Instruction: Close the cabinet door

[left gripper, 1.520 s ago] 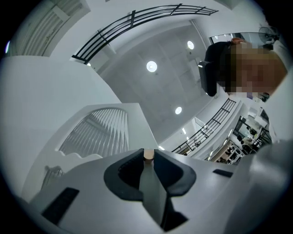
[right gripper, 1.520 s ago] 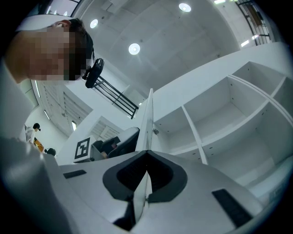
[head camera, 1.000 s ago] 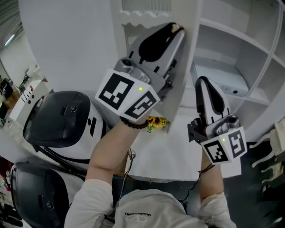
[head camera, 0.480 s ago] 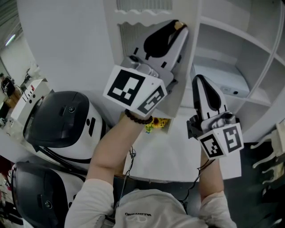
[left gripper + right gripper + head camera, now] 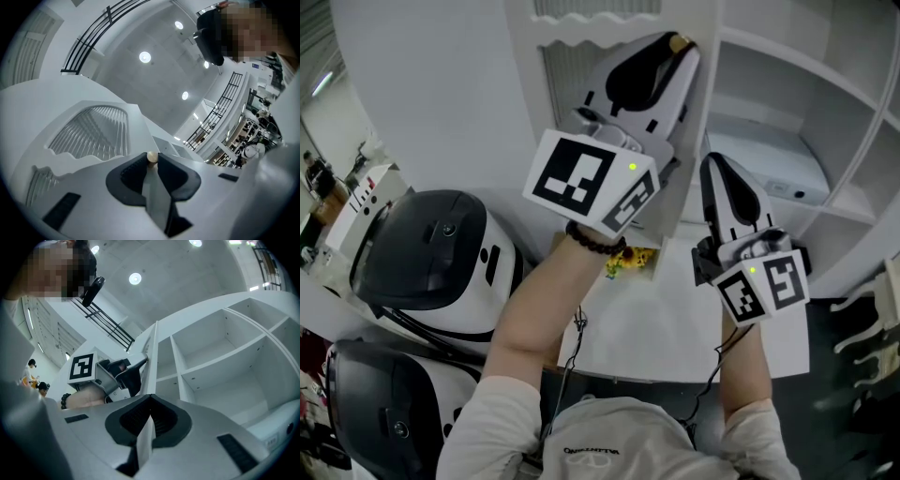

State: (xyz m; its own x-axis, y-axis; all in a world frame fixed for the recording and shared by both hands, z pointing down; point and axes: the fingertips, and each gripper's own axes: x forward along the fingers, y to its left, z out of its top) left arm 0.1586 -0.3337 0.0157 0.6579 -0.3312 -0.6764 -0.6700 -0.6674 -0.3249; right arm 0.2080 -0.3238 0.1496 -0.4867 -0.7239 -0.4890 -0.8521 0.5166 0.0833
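The white louvred cabinet door [image 5: 562, 84], with scalloped trim and a small brass knob [image 5: 152, 156], is standing partly open beside the white shelved cabinet [image 5: 825, 112]. The left tongs [image 5: 151, 163] are pinching the door's free edge right at the knob, while the right tongs [image 5: 149, 401] are clamping the same edge lower down. Small print is showing on the person's pale shirt [image 5: 609, 441], too small to read.

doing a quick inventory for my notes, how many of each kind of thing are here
grey handheld two-jaw grippers: 2
black-and-white domed machines: 2
white louvred cabinet door: 1
round brass knob: 1
small yellow toy: 1
white boxy device: 1
total: 8
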